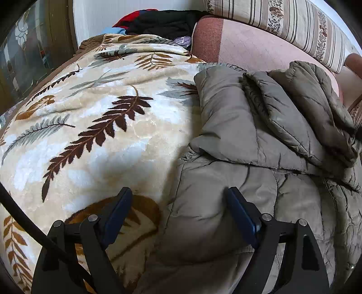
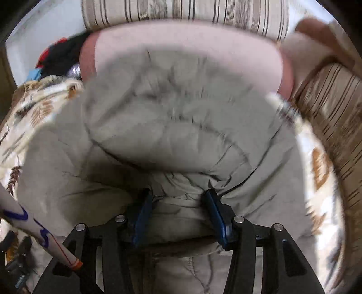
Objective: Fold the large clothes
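A grey-olive puffer jacket (image 1: 248, 140) lies partly folded on a leaf-patterned blanket (image 1: 90, 113), with a sleeve laid across its top. My left gripper (image 1: 178, 194) is open, its right finger (image 1: 239, 210) over the jacket's left edge and its left finger over the blanket, gripping nothing. In the blurred right wrist view the jacket (image 2: 181, 126) fills the middle. My right gripper (image 2: 178, 199) is closed on a bunched fold of the jacket's lower edge, with fabric pinched between the blue pads (image 2: 215, 212).
A pink sofa seat (image 1: 248, 45) and striped cushions (image 1: 294, 20) lie behind the jacket. A pile of dark, red and blue clothes (image 1: 158, 22) sits at the back left. A striped armrest (image 2: 334, 113) is at the right. A white printed sleeve (image 2: 34, 224) crosses the lower left.
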### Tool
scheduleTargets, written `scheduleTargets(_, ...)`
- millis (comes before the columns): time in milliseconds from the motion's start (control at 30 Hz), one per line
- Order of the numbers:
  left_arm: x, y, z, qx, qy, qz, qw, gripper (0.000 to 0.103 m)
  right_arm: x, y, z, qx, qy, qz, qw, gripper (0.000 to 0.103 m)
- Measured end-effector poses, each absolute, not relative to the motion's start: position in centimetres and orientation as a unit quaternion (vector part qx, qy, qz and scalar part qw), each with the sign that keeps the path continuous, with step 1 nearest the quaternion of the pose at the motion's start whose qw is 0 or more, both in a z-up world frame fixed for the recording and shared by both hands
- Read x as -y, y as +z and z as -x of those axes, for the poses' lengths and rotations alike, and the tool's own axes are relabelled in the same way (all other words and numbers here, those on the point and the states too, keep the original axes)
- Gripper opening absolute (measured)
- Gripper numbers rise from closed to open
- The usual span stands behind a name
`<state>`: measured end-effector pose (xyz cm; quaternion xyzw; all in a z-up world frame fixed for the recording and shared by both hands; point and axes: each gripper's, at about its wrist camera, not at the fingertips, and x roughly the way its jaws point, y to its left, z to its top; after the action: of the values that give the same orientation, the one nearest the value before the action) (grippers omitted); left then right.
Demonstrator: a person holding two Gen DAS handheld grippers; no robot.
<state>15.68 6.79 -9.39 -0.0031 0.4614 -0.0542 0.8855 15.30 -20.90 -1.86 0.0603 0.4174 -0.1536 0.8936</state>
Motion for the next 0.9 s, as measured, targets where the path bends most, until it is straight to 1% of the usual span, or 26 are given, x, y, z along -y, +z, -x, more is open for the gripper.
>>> scheduleTargets(100, -6.8, -9.4, -15.7, -0.462, -0.054, 0.004, 0.885, 0.085, 18.2, 0.6, -15.1, -0.378, -0.13, -0.033, 0.916, 0.054)
scheduleTargets(167, -6.9, -9.5, -15.7, -0.462, -0.056, 0.007, 0.885, 0.086, 16.7, 0.0, -16.2, -0.397, -0.103, -0.037, 0.911, 0.054)
scheduleTargets(300, -7.4, -9.7, -15.9, -0.468, -0.059, 0.022, 0.881, 0.088, 15.0, -3.9, -17.4, -0.463, -0.075, -0.067, 0.881, 0.054)
scheduleTargets(433, -7.5, -9.9, -15.8, -0.469, -0.058, 0.026, 0.881, 0.089, 15.9, -3.0, -13.0, -0.428, -0.07, -0.082, 0.897, 0.054)
scheduleTargets(533, -7.4, -9.9, -15.8, -0.465, -0.057, 0.024, 0.883, 0.089, 17.8, -2.0, -7.5, -0.408, -0.073, -0.095, 0.905, 0.054)
scheduleTargets(667, -7.4, -9.9, -15.6, -0.458, -0.055, 0.024, 0.887, 0.089, 22.2, -1.6, -0.7, -0.396, -0.124, -0.105, 0.904, 0.063)
scheduleTargets(800, -7.1, -9.5, -14.6, -0.437, -0.036, 0.008, 0.899, 0.089, 26.6, -2.4, 4.6, -0.391, -0.17, -0.13, 0.895, 0.066)
scheduleTargets(900, -7.0, -8.6, -13.2, -0.42, -0.014, -0.002, 0.907, 0.089, 29.0, -3.4, 7.8, -0.39, -0.188, -0.146, 0.89, 0.066)
